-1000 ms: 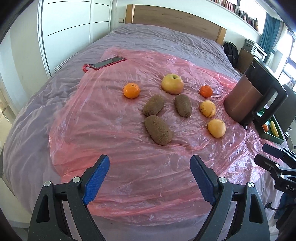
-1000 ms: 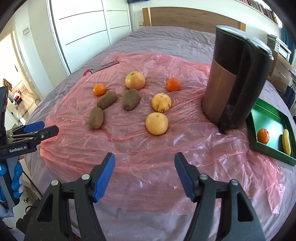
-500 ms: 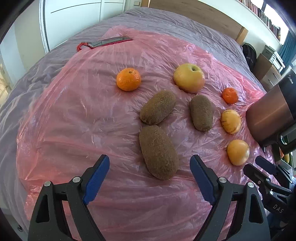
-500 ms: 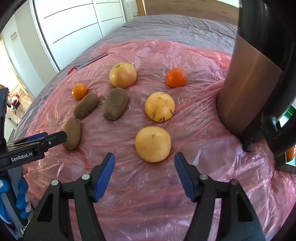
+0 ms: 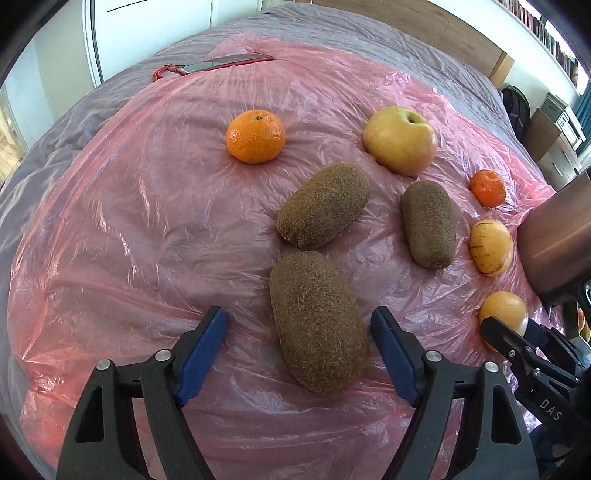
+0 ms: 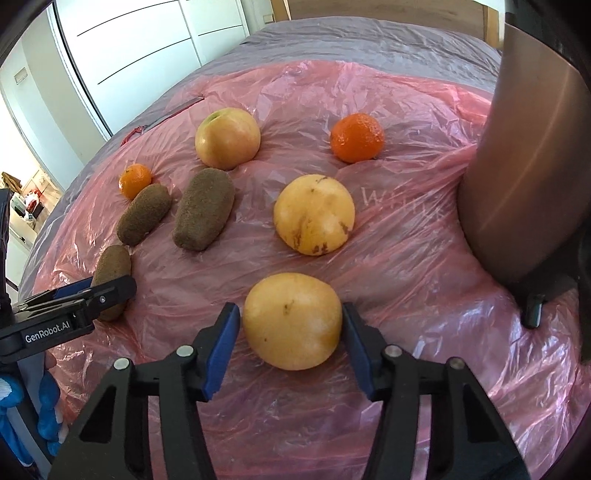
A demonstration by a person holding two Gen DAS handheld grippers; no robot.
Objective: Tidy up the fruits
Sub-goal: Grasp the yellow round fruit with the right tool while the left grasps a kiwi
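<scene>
While closing, left fingers (image 5: 391, 354) straddle kiwi (image 5: 317, 321), gaps remaining | right fingers (image 6: 221, 350) closing, flank yellow fruit (image 6: 291, 321)

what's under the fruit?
A crinkled pink plastic sheet lies under every fruit, including the near kiwi; grey bedding shows past its edges. What lies beneath the bedding is covered.

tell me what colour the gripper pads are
Blue; the pads show best in the right wrist view.
</scene>
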